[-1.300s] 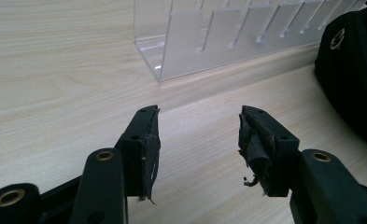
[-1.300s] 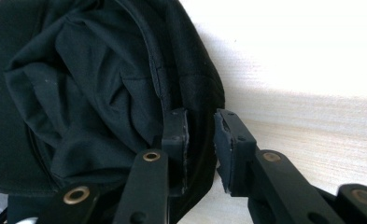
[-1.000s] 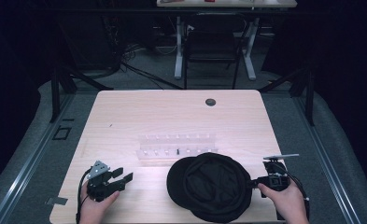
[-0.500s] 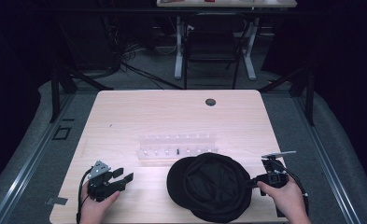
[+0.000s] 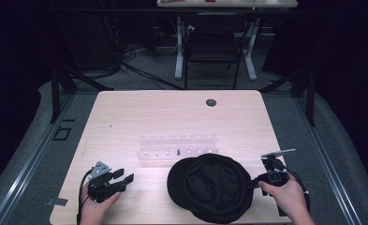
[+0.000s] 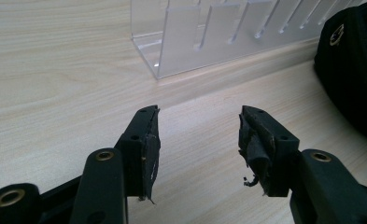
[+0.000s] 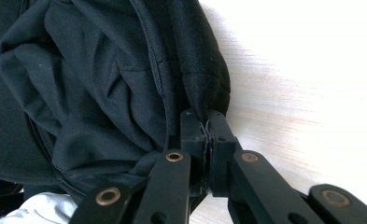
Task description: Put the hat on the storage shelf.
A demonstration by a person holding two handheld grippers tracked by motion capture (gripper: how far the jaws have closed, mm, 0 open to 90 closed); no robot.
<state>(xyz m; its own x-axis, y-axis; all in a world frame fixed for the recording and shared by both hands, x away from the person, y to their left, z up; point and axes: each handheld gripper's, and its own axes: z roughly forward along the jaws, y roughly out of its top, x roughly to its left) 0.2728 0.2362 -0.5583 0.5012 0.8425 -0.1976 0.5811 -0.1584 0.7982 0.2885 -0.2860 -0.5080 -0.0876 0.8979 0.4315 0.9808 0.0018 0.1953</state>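
Pinching the rim of the black cap, the right gripper has its jaws pressed tight together w/ the fabric edge caught between the pads; they've just been closing onto it. In the right gripper view the cap's lining bunches up to the left of the jaws and bare table sits to the right. From the high view the right gripper is at the cap's right edge, near the front of the table, hand behind it.

Left gripper is a diff story: jaws wide apart, nothing between them, just wood underneath. It sits at the front left of the table, well apart from the cap.

Btw there's a clear acrylic rack w/ slots just behind the cap, roughly mid-table, and its corner is ahead of the left jaws too. Cap's edge peeks in at the right of that view.
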